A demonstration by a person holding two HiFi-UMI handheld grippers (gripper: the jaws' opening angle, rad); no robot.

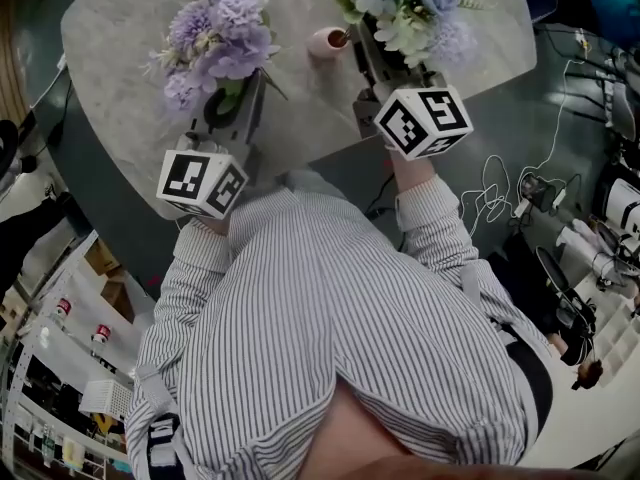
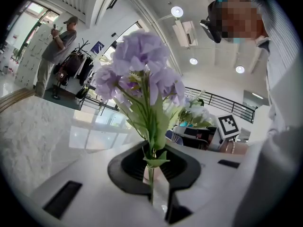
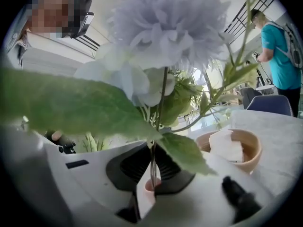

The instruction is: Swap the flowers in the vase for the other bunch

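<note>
Left tool [image 2: 152,168] tight on purple bunch [image 2: 142,67], right tool [image 3: 152,173] on pale bunch [image 3: 165,30]; white-filled vase [image 3: 253,163].

Count: 2 flower bunches, a purple bunch [image 1: 222,38] and a blue-and-white bunch [image 1: 400,8]. 1 pink vase [image 1: 328,41]. 2 grippers: left gripper [image 2: 152,162], right gripper [image 3: 152,174]. 1 table [image 1: 120,68]. 2 bystanders [image 2: 57,46].

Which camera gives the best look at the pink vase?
The right gripper view: the vase is close and large, its open mouth showing. In the head view the vase is small; the left gripper view doesn't show it.
</note>
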